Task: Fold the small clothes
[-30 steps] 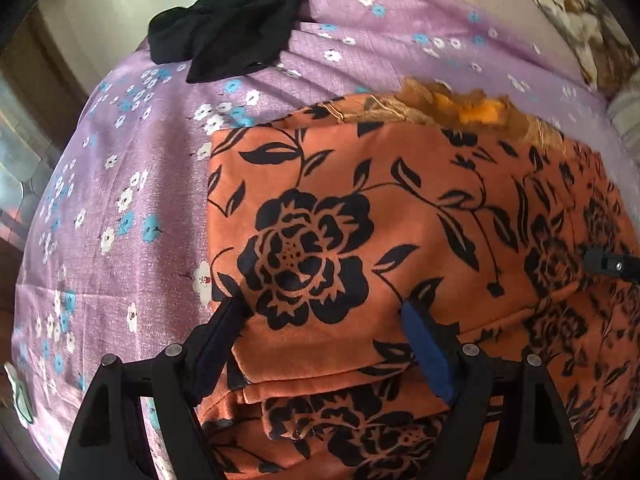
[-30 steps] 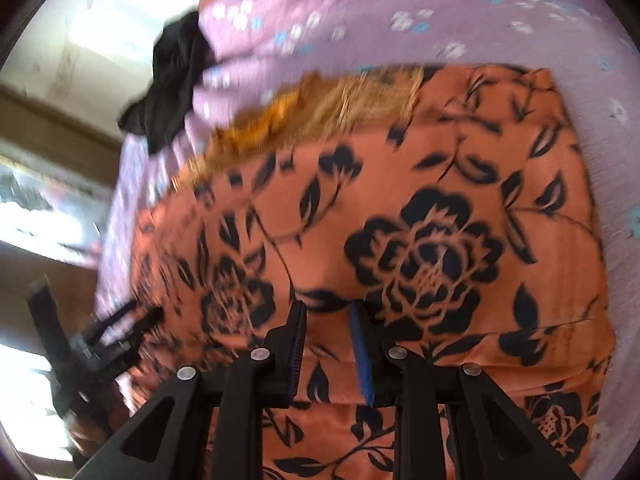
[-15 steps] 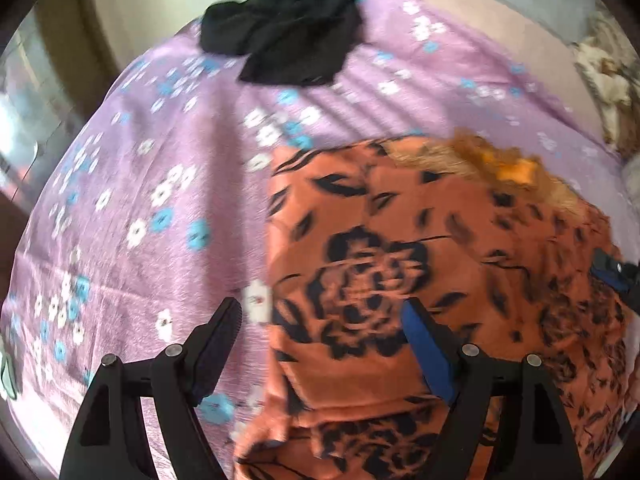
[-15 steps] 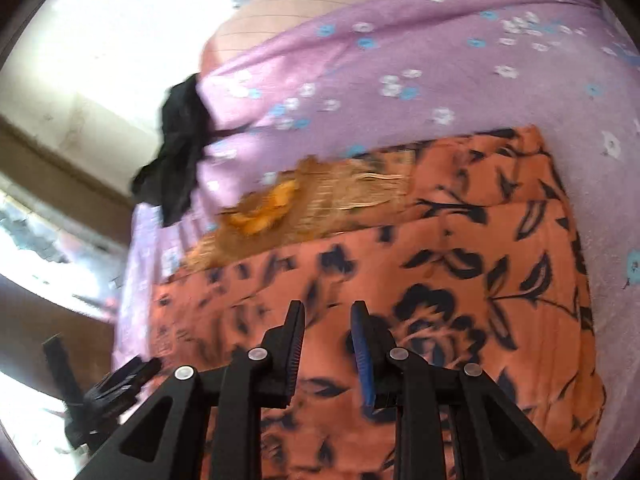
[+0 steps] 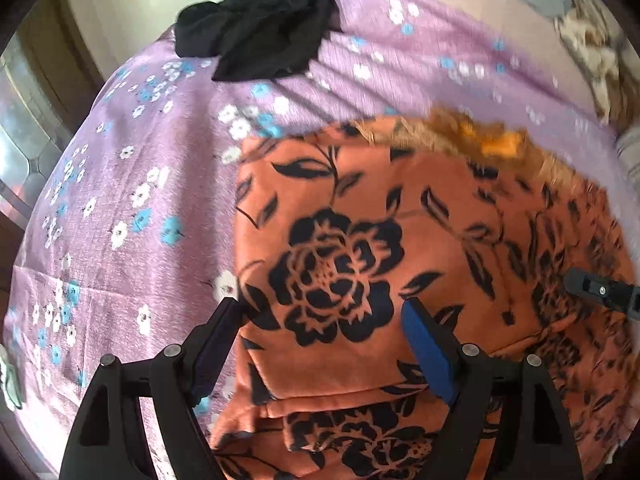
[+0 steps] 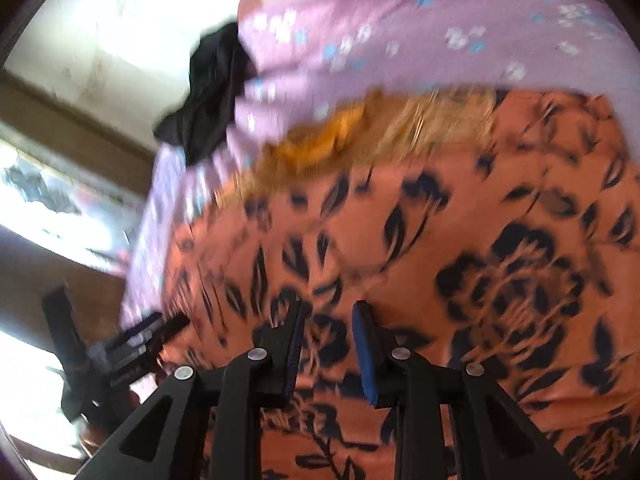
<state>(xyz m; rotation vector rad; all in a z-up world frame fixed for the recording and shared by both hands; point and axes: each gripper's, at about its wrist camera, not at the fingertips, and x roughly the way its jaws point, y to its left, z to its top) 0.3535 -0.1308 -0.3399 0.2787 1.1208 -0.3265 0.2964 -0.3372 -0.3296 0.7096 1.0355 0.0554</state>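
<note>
Orange floral garment [image 5: 400,248], part-folded on the bed's purple sheet [image 5: 132,184], long axis left-right. Left claw [image 5: 320,344] wide, straddling its left edge, nearer; right claw [image 6: 326,344] narrow, empty, above cloth.

Home bedroom, lilac flowered bedsheet [image 5: 132,184] over a bed (clothes lying on it), window [image 6: 48,208] alongside

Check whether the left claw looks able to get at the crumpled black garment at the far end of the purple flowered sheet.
Probably yes. The left claw stands open with nothing in it, and only bare purple flowered sheet lies between it and the crumpled black garment. It hovers at the orange floral cloth's edge, so a forward reach is needed.
</note>
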